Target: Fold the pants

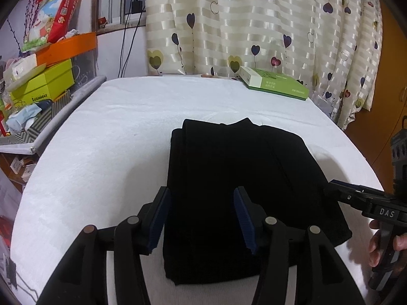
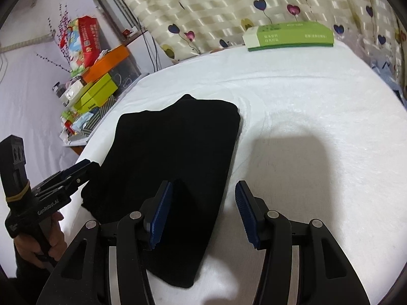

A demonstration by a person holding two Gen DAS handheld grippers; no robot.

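Both grippers, left (image 1: 201,216) and right (image 2: 201,213), gape empty low in frame; pinching one layer could unfold the pants (image 1: 236,178).

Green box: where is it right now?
The green box lies at the far edge of the white table, against the heart-print curtain, right of centre in both views, well beyond the folded black pants.

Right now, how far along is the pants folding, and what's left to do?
Mostly done, it seems: the black pants lie on the white table cover as a compact layered rectangle, not spread out. In hand: nothing. The left gripper and right gripper are both open, each over a near corner of the bundle. Possibly left: one more fold or squaring up, since the far edge looks uneven.
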